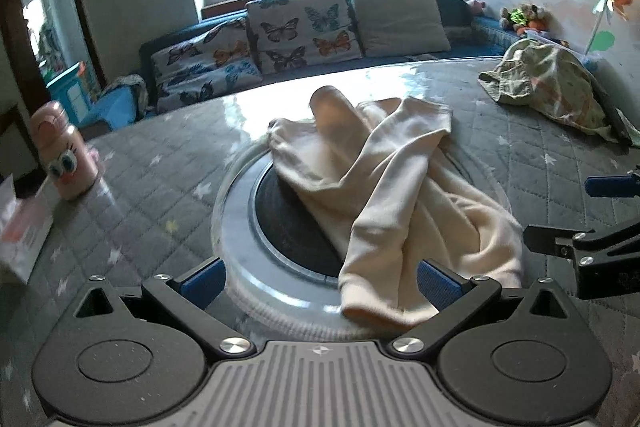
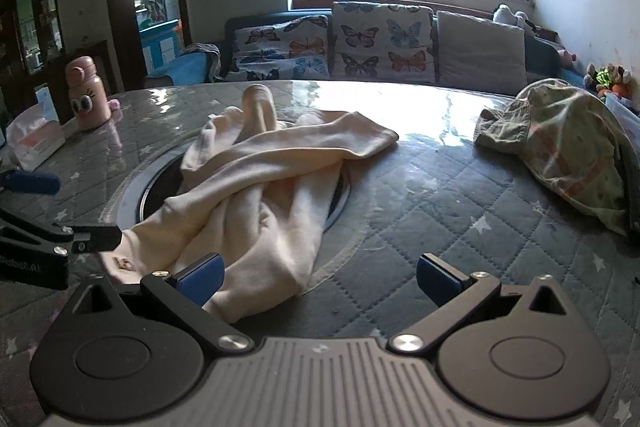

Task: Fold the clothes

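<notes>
While daylight falls across a quilted grey table (image 2: 460,211), a cream garment (image 2: 256,183) is seen lying crumpled and twisted over the round inset plate (image 1: 280,223) at the table's middle, its legs or sleeves crossed over one another. The left gripper (image 1: 320,279) is held with its jaws spread wide at the garment's near hem, nothing between them; the right gripper (image 2: 320,279) is likewise parted and empty, its left blue pad just beside the cloth's near edge. A second, green garment (image 2: 560,147) is heaped well apart at the right, and a pink bottle (image 2: 86,95) stands at the far left. For a clean fold, the cream piece is best untwisted and spread flat, two matching corners being pinched at once, and thin single layers being taken rather than bunched cloth.
</notes>
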`<control>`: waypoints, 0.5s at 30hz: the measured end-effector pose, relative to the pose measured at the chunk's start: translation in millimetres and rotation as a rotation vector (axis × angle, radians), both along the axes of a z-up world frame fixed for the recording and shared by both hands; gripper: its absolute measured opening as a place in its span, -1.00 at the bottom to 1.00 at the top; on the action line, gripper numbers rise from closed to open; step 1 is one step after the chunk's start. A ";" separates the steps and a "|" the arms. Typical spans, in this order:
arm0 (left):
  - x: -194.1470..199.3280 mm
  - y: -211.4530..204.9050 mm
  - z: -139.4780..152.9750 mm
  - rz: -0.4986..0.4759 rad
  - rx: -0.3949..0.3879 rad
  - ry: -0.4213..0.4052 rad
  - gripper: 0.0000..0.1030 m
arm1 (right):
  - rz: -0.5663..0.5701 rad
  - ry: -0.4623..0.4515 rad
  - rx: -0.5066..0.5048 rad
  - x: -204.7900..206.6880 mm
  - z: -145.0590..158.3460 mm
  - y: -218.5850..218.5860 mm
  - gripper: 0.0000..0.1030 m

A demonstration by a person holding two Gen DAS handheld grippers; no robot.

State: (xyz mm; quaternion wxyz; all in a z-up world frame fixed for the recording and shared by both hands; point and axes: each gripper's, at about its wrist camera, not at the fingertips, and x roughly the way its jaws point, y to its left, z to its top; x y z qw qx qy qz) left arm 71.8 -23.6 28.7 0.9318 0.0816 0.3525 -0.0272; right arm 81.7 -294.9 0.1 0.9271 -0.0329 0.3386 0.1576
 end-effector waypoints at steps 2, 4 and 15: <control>6.8 -4.6 0.6 -0.016 0.012 -0.004 0.98 | -0.003 0.007 -0.001 4.5 -1.4 -2.8 1.00; 13.6 -8.6 -0.3 -0.021 0.018 -0.003 0.98 | -0.001 0.012 -0.003 7.9 -2.3 -4.2 1.00; 19.6 0.6 -9.4 0.031 0.017 0.045 0.98 | 0.038 0.029 0.007 16.0 -5.0 1.5 1.00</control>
